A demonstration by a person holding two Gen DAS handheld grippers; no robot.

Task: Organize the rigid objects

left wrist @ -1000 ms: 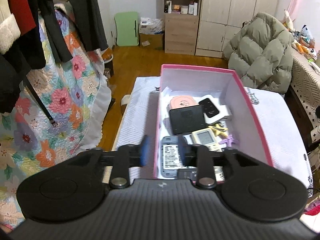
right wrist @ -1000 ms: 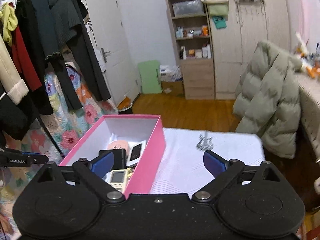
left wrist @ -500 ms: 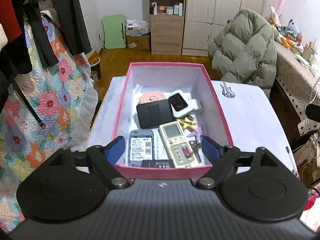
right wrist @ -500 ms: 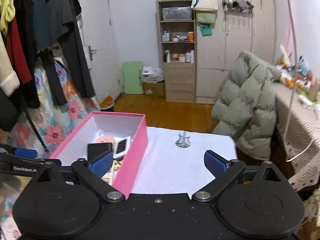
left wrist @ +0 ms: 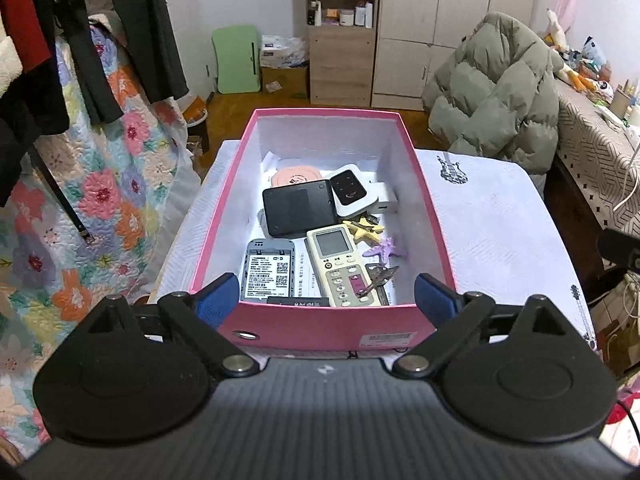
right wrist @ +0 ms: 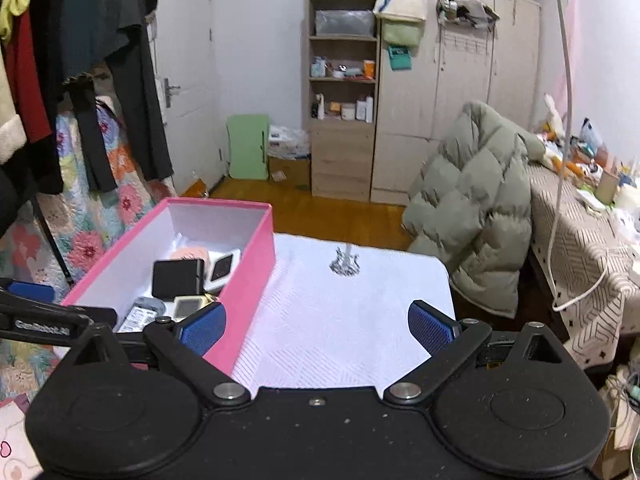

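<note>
Pink box (left wrist: 324,328) on the white cloth (left wrist: 500,232), your two grippers before it.
The box holds a grey device (left wrist: 269,270), a remote (left wrist: 344,266), a black case (left wrist: 300,208), a white gadget (left wrist: 354,191), a pink disc (left wrist: 294,176) and keys (left wrist: 380,276). Your left gripper (left wrist: 326,300) has just been opening; its jaws stand wide, straddling the near wall, gripping nothing. Your right gripper (right wrist: 316,326) hangs spread and empty over the cloth, its left pad (right wrist: 202,326) before the box's right wall.

Probably a home bedroom: hanging clothes (right wrist: 80,60), wardrobe (right wrist: 460,100), floral quilt (left wrist: 100,200)
</note>
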